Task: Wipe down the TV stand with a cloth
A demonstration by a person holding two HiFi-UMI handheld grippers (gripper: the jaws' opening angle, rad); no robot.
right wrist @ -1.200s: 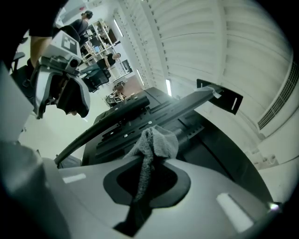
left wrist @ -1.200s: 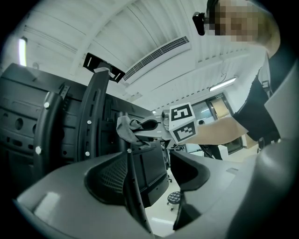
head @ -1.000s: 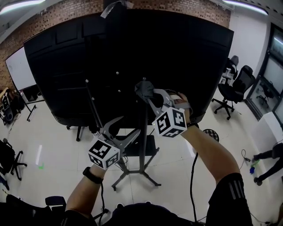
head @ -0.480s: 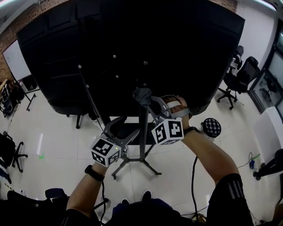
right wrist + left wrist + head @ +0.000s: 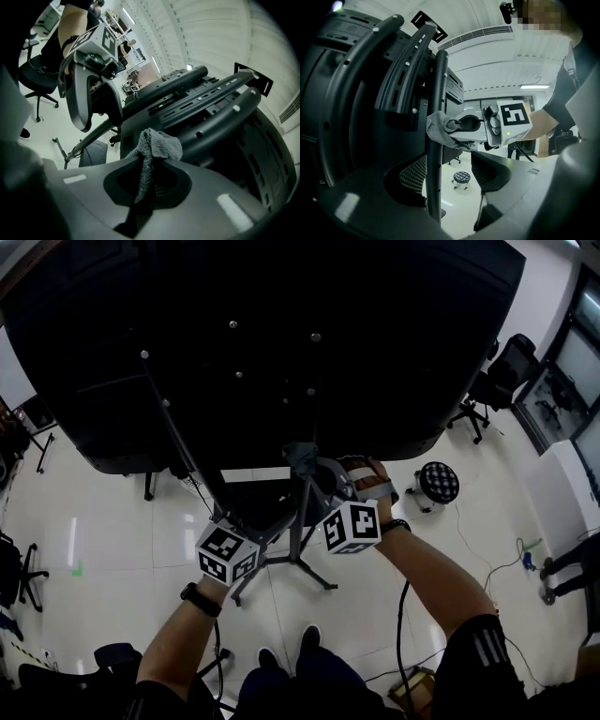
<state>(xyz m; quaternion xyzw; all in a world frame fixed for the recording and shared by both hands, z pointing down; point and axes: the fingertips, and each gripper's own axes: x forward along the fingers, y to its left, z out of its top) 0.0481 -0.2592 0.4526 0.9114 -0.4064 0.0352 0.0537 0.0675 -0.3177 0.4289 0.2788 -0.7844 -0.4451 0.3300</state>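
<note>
The TV stand's dark pole [image 5: 299, 521] runs down from the back of the big black TV [image 5: 234, 334]. A grey cloth [image 5: 301, 457] is pressed against the pole just under the TV's lower edge, with my right gripper [image 5: 313, 468] shut on it. The right gripper view shows the cloth [image 5: 157, 143] bunched between the jaws. My left gripper [image 5: 265, 524] is lower, to the pole's left. In the left gripper view the pole [image 5: 435, 164] stands between its open jaws, near the left one, and the cloth [image 5: 439, 129] touches the pole higher up.
The stand's splayed legs [image 5: 314, 576] rest on the glossy white floor. A round patterned stool [image 5: 437, 483] stands to the right, with office chairs [image 5: 492, 388] behind it. Cables [image 5: 487, 549] trail over the floor at right. The person's shoes [image 5: 309, 638] are just behind the stand's base.
The right gripper has slid the cloth down the pole, from against the TV's back to below its bottom edge. The left gripper moved down a little too, and the head camera has come closer.
</note>
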